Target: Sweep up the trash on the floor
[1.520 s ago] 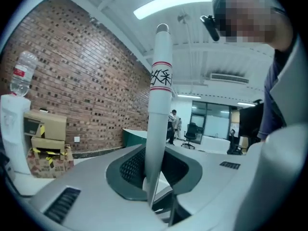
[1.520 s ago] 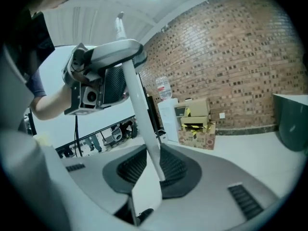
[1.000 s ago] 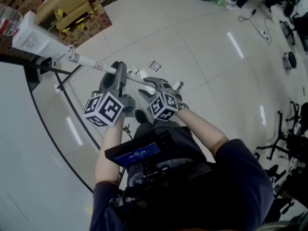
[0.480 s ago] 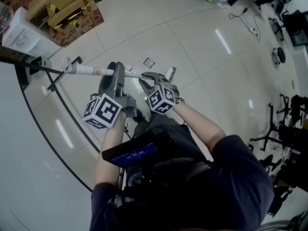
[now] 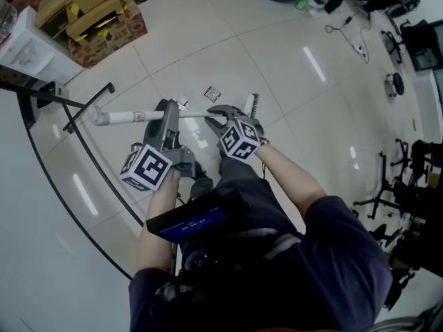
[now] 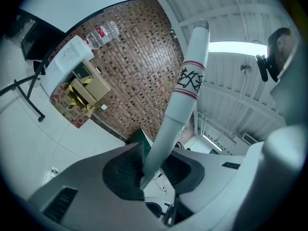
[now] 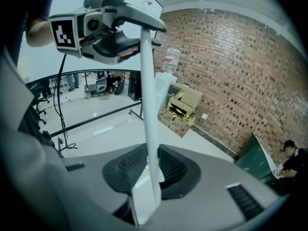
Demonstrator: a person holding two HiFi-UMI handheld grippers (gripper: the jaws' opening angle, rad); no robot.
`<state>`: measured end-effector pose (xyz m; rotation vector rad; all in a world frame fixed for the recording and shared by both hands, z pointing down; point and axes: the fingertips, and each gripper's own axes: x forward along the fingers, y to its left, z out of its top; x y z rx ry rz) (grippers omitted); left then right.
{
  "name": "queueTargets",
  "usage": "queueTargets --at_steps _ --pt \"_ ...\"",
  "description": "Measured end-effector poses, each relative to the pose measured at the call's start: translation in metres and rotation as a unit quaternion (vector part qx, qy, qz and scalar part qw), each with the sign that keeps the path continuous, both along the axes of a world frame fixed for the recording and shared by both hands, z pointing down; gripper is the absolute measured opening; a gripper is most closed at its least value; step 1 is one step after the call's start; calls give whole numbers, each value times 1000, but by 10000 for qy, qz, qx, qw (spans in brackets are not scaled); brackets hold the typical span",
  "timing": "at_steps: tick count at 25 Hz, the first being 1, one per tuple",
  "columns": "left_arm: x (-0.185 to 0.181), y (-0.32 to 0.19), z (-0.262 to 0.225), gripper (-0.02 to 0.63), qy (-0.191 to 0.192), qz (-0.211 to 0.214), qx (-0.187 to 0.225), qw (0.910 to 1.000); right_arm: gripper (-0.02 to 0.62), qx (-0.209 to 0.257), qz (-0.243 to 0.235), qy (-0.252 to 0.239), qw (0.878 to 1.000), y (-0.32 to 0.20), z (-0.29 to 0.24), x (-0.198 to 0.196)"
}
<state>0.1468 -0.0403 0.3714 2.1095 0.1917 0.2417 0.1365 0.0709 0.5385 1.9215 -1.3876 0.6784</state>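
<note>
Your left gripper [image 5: 169, 106] (jaws just widening) and right gripper [image 5: 217, 113] (just closing) clamp the long white broom handle [image 5: 135, 117]; the small square scrap [image 5: 212, 93] lies unswept.

Broom handle [image 5: 128, 117] crosswise over the floor [image 5: 208, 40], straight ahead of the person [image 5: 291, 254]. Just beyond its right half, a scrap of trash [image 5: 212, 93] on the floor. Near its left end, a stand leg [image 5: 86, 108]. Farther left, cardboard boxes [image 5: 90, 12] by a brick wall [image 6: 139, 57].

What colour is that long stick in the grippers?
The stick is white, with a red-edged label; the left gripper view shows it best.
</note>
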Motion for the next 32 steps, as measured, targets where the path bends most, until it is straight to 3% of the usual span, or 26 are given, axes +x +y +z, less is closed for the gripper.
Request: queueTargets --at_steps 4,8,17,25,32 --pt "13 10 4 94 72 100 -23 9999 97 -138 -134 20 9998 14 -2 27" --pt "49 46 -4 94 185 151 -25 9997 97 -31 -74 114 9999 51 -12 74" --pt "119 106 -14 94 55 -229 -151 9996 97 171 -449 -89 9988 111 -26 150" --pt "151 157 -18 94 36 -256 -237 9994 98 218 -532 -116 9983 165 -41 193" --pt "164 180 -3 94 -11 -138 -345 9993 98 -33 -537 -157 9984 188 -30 211"
